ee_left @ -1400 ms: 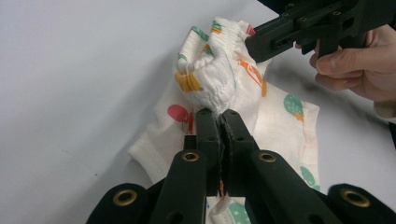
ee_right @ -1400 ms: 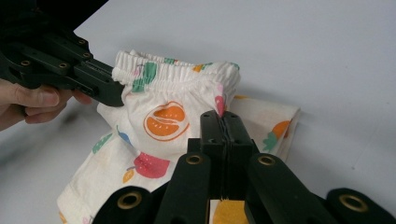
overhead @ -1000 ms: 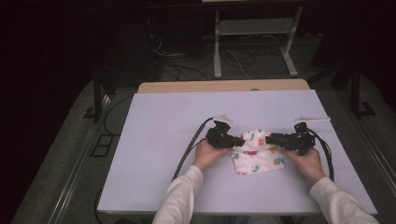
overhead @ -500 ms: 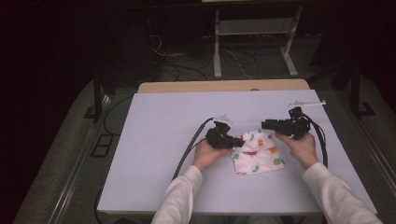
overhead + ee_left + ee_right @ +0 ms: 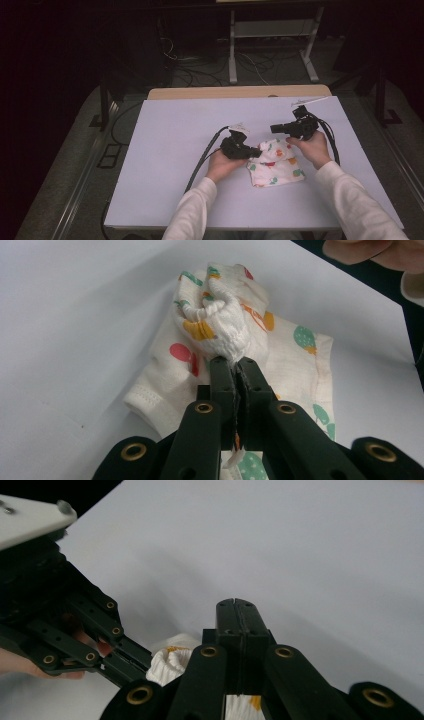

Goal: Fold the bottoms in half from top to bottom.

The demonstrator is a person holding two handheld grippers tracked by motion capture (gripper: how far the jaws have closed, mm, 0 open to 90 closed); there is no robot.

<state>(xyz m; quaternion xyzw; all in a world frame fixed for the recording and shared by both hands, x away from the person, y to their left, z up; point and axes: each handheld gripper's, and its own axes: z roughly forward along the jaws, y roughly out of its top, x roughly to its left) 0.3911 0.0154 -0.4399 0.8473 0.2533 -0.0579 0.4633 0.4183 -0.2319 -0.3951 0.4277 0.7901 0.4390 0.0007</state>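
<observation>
**Left claw clamped on cloth, right claw empty**

Printed cloth (image 5: 274, 162) lies on the white worktop (image 5: 165, 150), centre-right of the high view. Left claw (image 5: 233, 365) is pinched tight on a bunched-up ribbed edge of it, lower centre in the left gripper view. Right claw (image 5: 276, 128) sits just above the cloth's upper right edge, jaws pressed together on nothing, off the fabric.

cloth (image 5: 276, 162): white, red/orange/green print | table (image 5: 170, 150): pale lilac | sleeves (image 5: 190, 212): white
</observation>
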